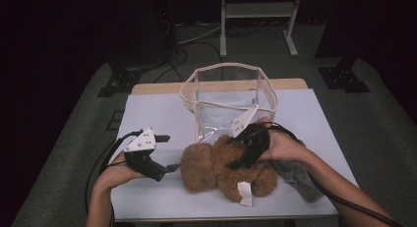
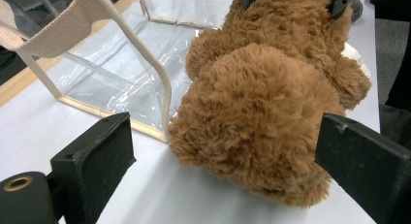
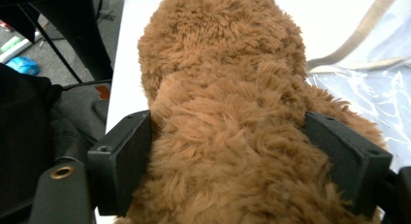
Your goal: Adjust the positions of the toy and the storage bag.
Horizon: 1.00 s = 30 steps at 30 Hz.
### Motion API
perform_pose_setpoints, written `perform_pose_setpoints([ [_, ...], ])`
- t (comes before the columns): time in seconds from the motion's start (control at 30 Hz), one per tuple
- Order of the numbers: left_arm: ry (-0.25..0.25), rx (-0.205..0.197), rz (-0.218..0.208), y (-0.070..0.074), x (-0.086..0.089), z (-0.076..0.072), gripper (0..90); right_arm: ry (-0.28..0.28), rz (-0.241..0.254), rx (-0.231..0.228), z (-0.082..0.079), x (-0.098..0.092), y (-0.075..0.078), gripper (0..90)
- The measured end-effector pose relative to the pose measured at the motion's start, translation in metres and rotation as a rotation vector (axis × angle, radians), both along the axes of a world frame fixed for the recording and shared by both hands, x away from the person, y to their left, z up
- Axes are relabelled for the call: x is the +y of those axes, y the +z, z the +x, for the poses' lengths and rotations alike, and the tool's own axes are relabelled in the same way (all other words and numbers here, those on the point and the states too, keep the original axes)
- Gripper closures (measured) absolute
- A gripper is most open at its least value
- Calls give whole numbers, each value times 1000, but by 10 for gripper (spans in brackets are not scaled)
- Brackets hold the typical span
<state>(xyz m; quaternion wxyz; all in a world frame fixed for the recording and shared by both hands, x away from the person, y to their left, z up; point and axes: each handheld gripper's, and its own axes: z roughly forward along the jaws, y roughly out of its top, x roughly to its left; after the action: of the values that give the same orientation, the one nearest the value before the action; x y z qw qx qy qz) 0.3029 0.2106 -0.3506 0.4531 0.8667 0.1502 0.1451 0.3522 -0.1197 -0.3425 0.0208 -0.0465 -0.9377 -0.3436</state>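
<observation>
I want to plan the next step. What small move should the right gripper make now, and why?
Probably close the right gripper on the teddy bear. Its jaws stand wide on either side of the bear's furry body, so it looks placed for a grasp. The clear bag stands open just behind.

The teddy bear [image 1: 223, 170] is lying on the table [image 1: 157, 114], and everything else is sitting around it. The clear bag [image 1: 227, 101] is standing just behind the bear, touching or nearly touching its far side. A cloth [image 1: 295, 173] is lying just right of the bear. The left gripper [image 1: 164, 153] is hovering just left of the bear, jaws facing it. The right gripper [image 3: 242, 156] is straddling the bear from above, a jaw on either side.
</observation>
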Motion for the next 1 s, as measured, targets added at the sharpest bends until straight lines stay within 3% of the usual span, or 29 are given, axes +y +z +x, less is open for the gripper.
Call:
perform_pose_setpoints([
  [0.37,-1,6,4,-1,0,1,60,-50,17,3,-2,-8,-11,185],
  [1.0,-5,12,4,-3,-1,1,60,-85,32,-11,-8,-15,-23,209],
])
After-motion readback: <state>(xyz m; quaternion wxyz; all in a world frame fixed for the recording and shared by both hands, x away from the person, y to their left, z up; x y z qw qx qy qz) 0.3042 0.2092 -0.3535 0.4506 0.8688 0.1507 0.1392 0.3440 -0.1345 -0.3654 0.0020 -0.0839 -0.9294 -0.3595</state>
